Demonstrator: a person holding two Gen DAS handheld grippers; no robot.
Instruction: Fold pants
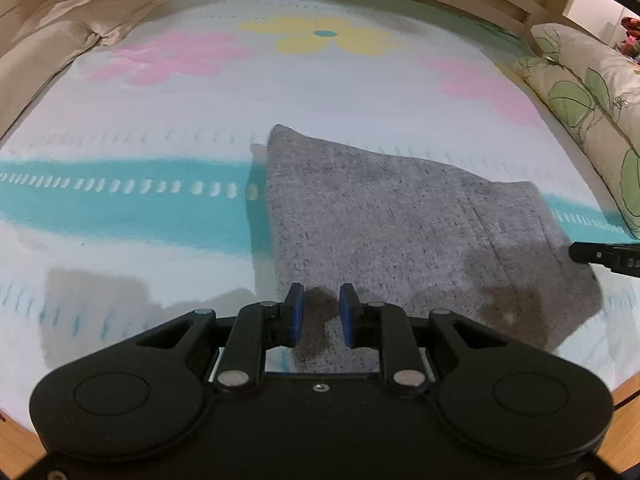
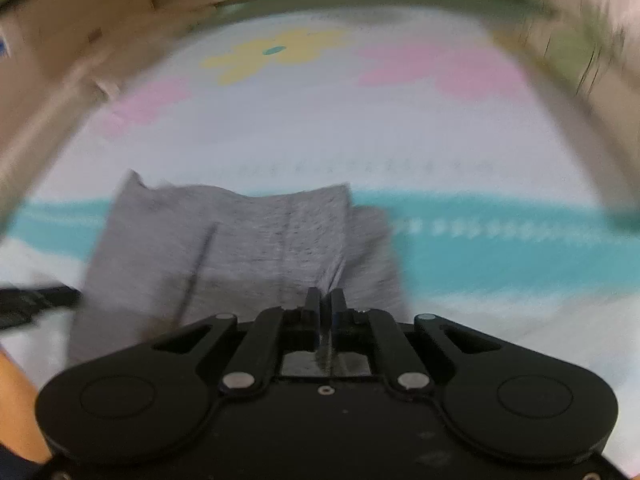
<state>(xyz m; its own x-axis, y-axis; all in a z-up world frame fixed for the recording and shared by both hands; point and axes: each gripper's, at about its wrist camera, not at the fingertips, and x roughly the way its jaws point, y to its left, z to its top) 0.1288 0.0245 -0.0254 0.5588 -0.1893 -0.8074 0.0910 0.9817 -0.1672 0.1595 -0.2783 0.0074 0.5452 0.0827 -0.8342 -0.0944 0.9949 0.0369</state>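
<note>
Grey pants folded on the flowered bed sheet, both grippers over them.

The pants [image 1: 400, 232] lie in a folded block across the teal stripe of the sheet [image 1: 200, 112]. The left gripper [image 1: 322, 312] hangs released, nothing between its blue pads [image 1: 297, 314]. The right gripper [image 2: 325, 304] is clenched, apparently pinching a fabric fold.

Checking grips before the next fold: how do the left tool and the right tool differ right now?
The left tool stands partly open, blue pads apart with a clear gap; the right tool is shut. The left tool holds nothing, poised above the near edge of the grey pants; the right tool looks pinched on a fold of the pants, though its view is blurred. Both point down at the pants on the flowered bedspread.
</note>
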